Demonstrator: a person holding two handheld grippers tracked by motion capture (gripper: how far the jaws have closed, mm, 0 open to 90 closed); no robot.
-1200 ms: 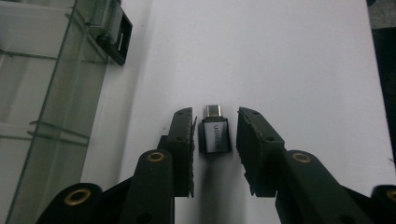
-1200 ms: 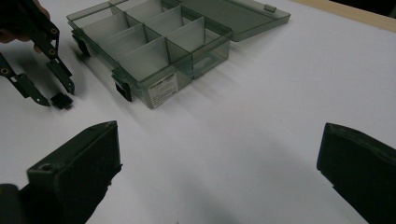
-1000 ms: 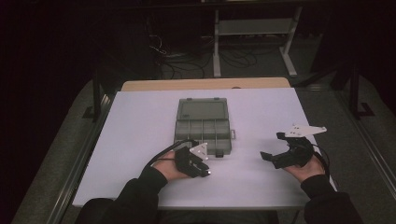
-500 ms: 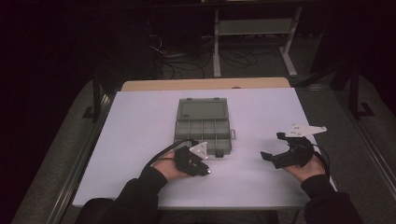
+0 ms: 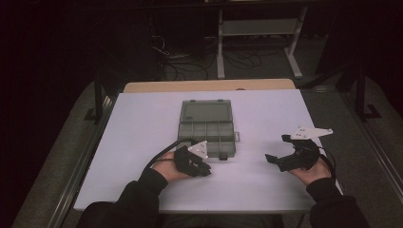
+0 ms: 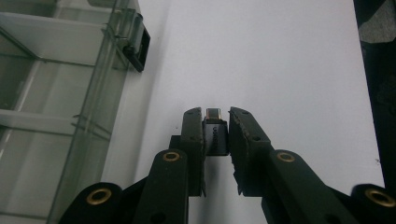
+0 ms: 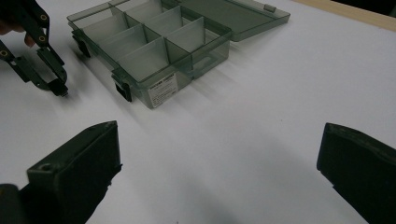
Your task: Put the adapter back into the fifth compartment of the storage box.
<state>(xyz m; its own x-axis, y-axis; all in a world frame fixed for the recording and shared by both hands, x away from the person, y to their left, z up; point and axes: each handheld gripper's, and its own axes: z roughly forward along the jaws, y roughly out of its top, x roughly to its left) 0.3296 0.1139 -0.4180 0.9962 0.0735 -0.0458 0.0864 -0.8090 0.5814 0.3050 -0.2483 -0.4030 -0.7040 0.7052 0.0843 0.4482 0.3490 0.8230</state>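
Left tongs [image 6: 215, 122] clamped on small black adapter [image 6: 215, 135], low over table [image 5: 142, 128] beside open compartment box [image 5: 207, 127]; right tongs [image 7: 219, 172] gaping, idle; pickup step likely done; next: lift, carry over compartment, release.

Your left gripper [image 5: 205, 170] has closed the last little bit over the past second, and its jaws now pinch a small black adapter [image 6: 214, 135] with a metal plug end. In the high view that hand has barely shifted, remaining just in front of the near edge of the clear compartment box [image 5: 207, 128].
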